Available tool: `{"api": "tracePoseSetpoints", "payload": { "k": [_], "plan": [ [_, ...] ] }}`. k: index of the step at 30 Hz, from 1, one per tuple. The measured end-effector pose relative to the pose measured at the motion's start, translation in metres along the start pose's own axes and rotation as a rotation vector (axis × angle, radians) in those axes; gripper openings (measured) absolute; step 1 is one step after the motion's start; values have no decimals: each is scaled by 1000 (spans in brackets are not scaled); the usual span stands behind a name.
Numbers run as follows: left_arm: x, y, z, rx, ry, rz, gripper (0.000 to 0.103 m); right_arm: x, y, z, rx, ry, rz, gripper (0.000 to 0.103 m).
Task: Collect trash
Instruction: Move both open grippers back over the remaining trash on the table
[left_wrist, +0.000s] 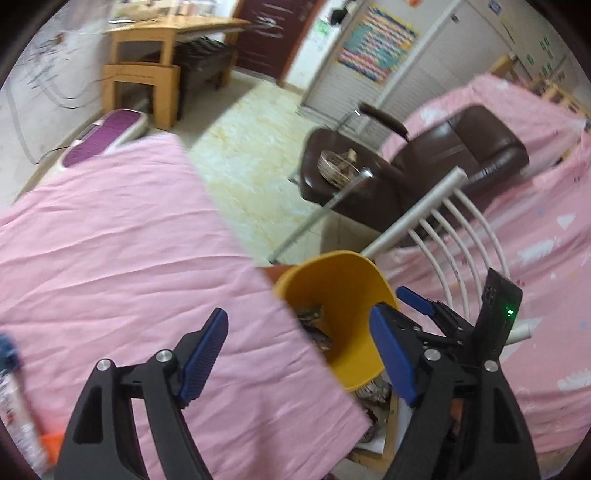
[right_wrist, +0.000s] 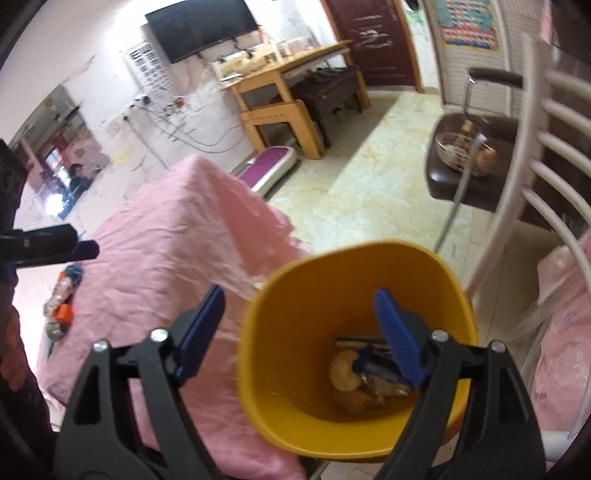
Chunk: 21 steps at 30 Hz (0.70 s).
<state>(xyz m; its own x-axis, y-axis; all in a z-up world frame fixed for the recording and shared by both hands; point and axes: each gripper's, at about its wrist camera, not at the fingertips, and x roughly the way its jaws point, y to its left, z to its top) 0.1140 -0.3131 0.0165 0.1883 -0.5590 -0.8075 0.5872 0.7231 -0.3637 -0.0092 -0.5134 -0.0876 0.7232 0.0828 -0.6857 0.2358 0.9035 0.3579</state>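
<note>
A yellow bin (right_wrist: 354, 295) stands beside the pink-covered table (right_wrist: 155, 266); it also shows in the left wrist view (left_wrist: 343, 291). Inside lie crumpled wrappers and a pale lump of trash (right_wrist: 365, 376). My right gripper (right_wrist: 299, 325) is open and empty, hovering over the bin's rim, one finger above the bin, the other above the cloth. My left gripper (left_wrist: 299, 347) is open and empty over the table's edge near the bin. More trash, a wrapper with an orange piece (right_wrist: 61, 299), lies on the cloth at the left; it shows at the left edge of the left wrist view (left_wrist: 16, 406).
A white slatted chair back (right_wrist: 546, 177) stands right of the bin. A brown leather chair (left_wrist: 417, 166) holds a wire basket (right_wrist: 458, 149). A wooden desk (right_wrist: 280, 92) and a purple mat (right_wrist: 271, 168) are across the tiled floor.
</note>
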Motion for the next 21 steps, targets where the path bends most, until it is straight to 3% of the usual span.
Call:
{"api": "tracePoseSetpoints", "payload": {
  "k": [5,12,17,21],
  "plan": [
    [-62,52,-14,-74,-104,143,80,-4,66,12,-85,-23,83,90],
    [-131,142,-36,-252,-194,224,81,0,169,20,-221,-17,240,90],
    [-147,196,-49,-321,-150,395,82,15,241,13,-300,44,356,90],
    [-142,241,-59,-395,-86,431,82,29,296,-1,-386,105,418,96]
  ]
}}
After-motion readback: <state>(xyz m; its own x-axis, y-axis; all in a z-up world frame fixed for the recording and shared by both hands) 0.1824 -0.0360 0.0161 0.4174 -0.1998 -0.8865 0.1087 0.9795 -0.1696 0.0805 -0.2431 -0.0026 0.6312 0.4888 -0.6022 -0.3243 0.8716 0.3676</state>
